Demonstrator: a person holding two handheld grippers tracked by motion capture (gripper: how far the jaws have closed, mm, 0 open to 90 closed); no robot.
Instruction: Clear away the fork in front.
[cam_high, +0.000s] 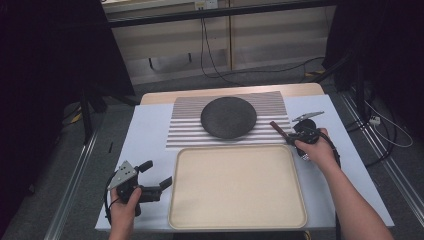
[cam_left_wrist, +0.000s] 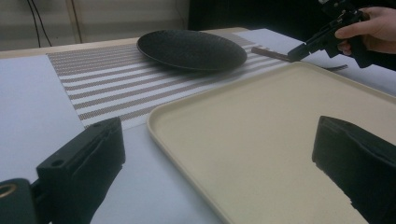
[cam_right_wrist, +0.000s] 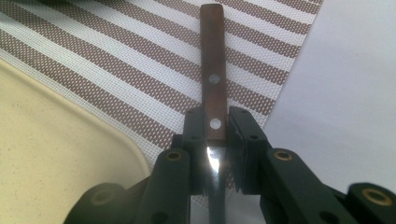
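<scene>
Right now the right gripper has its jaws clamped on a knife, pinching it where the wooden handle meets the metal blade. It's a table knife or similar: brown handle with two rivets, handle end pointing away from the gripper over the striped mat. In the high view the knife sits at the mat's right edge, just right of the plate and just beyond the tray's far right corner; can't tell if it is lifted or still resting.

Handling guess: stiff, light, thin. Metal part looks smooth and likely slippery, so a grip on the wood near the rivets is safer; held off-centre it may pivot in the jaws.

Left gripper stands wide open, holding nothing, near left of the tray, jaws pointed toward it.

Count: one knife, one dark plate, one beige tray, one striped mat, two grippers.
</scene>
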